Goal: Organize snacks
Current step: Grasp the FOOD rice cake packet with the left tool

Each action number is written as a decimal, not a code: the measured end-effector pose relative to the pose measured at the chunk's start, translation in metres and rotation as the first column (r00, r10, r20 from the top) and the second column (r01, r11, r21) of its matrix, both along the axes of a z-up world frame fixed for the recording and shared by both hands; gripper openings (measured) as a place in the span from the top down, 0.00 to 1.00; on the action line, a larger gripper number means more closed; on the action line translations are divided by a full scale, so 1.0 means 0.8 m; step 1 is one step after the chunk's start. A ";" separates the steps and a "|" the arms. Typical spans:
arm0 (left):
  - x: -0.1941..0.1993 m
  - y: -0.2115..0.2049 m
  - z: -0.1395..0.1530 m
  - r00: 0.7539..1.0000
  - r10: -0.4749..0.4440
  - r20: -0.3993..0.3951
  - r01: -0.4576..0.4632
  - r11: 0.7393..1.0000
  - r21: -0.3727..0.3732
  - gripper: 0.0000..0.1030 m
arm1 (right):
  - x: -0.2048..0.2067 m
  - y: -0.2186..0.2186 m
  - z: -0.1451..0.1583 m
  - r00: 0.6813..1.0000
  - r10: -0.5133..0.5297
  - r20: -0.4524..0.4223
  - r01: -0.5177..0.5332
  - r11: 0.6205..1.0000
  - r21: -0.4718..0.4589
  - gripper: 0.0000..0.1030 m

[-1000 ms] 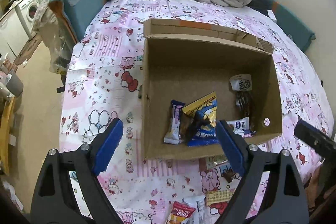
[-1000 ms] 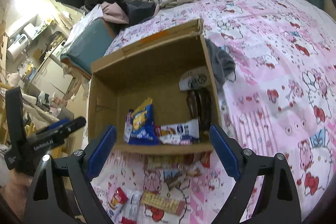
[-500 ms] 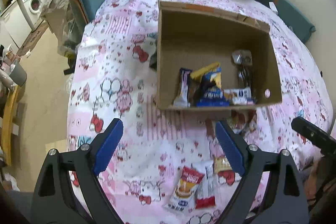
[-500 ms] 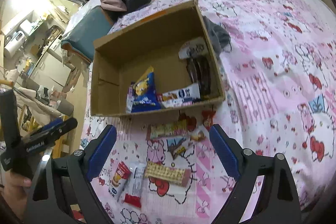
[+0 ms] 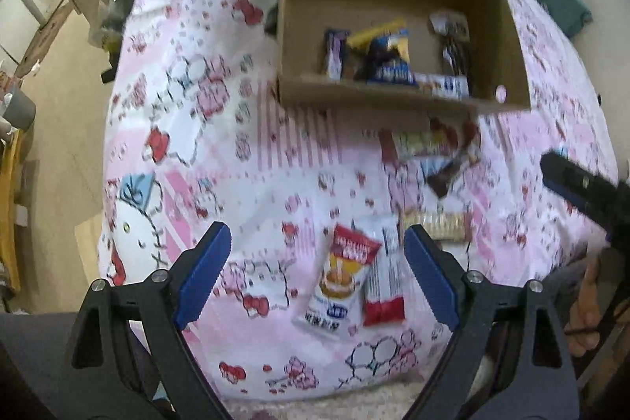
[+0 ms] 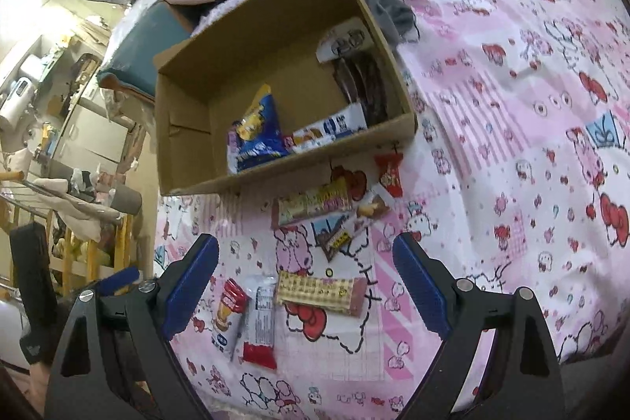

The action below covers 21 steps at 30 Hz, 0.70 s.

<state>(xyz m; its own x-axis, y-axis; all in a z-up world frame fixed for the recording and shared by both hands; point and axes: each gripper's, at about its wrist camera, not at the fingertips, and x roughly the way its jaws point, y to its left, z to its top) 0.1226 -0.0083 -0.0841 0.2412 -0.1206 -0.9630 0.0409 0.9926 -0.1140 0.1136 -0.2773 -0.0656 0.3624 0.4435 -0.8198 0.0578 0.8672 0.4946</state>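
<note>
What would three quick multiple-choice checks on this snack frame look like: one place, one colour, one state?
1. Where does the blue-and-yellow snack bag lie?
A. inside the cardboard box
B. on the bedspread beside the box
C. between the right gripper's jaws

2. What colour are the pads of the right gripper?
A. red
B. blue
C. green

3. What state is the left gripper in?
A. shut on the red-topped packet
B. shut with nothing in it
C. open, holding nothing

Answers: 1 A, the bag leans on the box floor near its front wall. 2 B, both pads show blue. 3 C, its jaws stand wide apart above the red-topped packet, clear of it.
</note>
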 end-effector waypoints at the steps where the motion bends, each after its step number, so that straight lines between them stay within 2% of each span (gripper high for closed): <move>1: -0.002 -0.003 -0.005 1.000 -0.008 -0.017 0.009 1.000 0.002 0.15 | 0.000 0.000 -0.002 1.000 -0.002 -0.008 0.002 1.000 -0.006 0.10; 7: -0.011 -0.012 -0.043 0.992 -0.028 -0.126 0.030 0.999 0.016 0.15 | 0.003 -0.004 -0.011 0.999 -0.019 -0.043 0.019 1.000 0.004 0.10; 9: -0.008 -0.008 -0.049 0.991 -0.008 -0.133 0.012 1.000 0.023 0.16 | 0.004 -0.004 -0.015 0.998 -0.017 -0.059 0.018 1.000 0.020 0.10; 13: -0.003 0.008 -0.048 0.989 0.059 -0.135 -0.062 0.998 -0.019 0.18 | 0.006 0.000 -0.020 0.997 -0.010 -0.080 0.014 0.999 0.047 0.10; 17: -0.007 0.004 -0.060 0.982 0.029 -0.188 -0.033 0.999 -0.015 0.31 | 0.007 0.004 -0.022 0.996 -0.002 -0.088 0.006 0.999 0.039 0.10; 20: -0.013 -0.012 -0.080 0.971 -0.023 -0.237 0.026 1.000 0.011 0.45 | 0.007 0.005 -0.024 0.995 -0.004 -0.095 0.008 0.999 0.044 0.10; 21: -0.014 -0.017 -0.086 0.967 -0.036 -0.253 0.041 0.999 0.015 0.45 | 0.007 0.005 -0.024 0.995 -0.003 -0.095 0.007 0.999 0.044 0.10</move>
